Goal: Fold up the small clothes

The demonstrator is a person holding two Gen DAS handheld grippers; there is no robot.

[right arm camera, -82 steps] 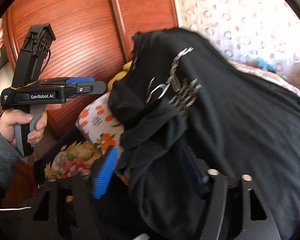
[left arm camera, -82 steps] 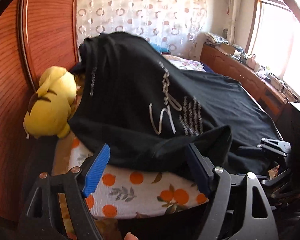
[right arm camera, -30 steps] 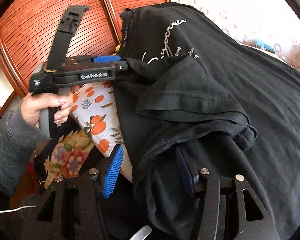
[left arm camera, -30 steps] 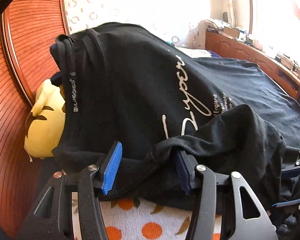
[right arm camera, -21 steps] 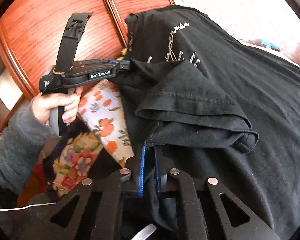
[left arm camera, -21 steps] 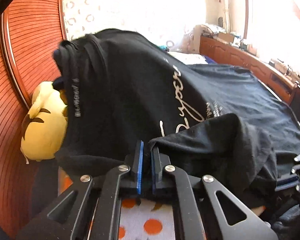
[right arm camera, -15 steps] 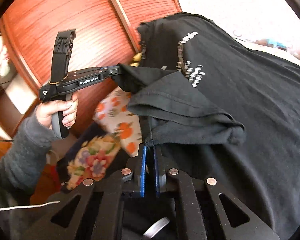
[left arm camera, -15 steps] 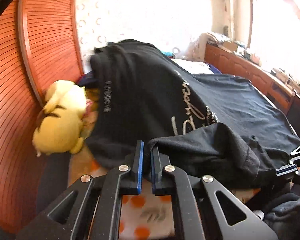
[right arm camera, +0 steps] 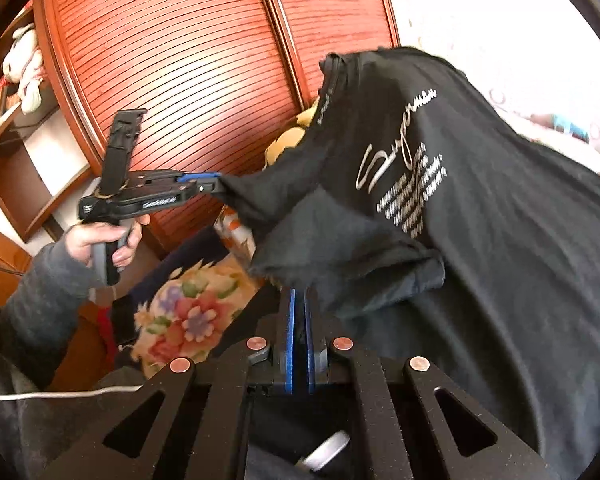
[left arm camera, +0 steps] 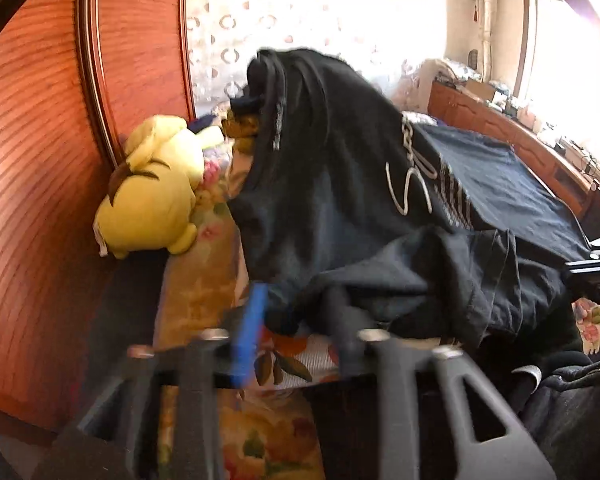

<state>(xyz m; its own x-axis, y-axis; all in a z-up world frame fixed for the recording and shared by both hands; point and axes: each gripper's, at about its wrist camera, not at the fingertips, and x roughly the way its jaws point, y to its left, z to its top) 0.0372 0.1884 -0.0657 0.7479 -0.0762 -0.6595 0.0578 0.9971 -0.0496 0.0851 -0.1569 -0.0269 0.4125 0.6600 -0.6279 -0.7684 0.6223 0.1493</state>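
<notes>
Red slatted wardrobe doors [right arm camera: 188,80] behind bed. Black T-shirt [right arm camera: 480,240], script print unreadable, draped at 3 o'clock. Left tongs [left arm camera: 296,320] spread, blurred; right tongs [right arm camera: 299,308] pressed together, pinching its hem.

Window glare [left arm camera: 572,64] (right), motion blur.

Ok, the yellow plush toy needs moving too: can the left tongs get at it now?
Probably yes. The plush toy lies uncovered beside the black shirt, with nothing in front of it. The left tongs are open, but shirt fabric sits between their fingers, so they would have to pull clear first.
</notes>
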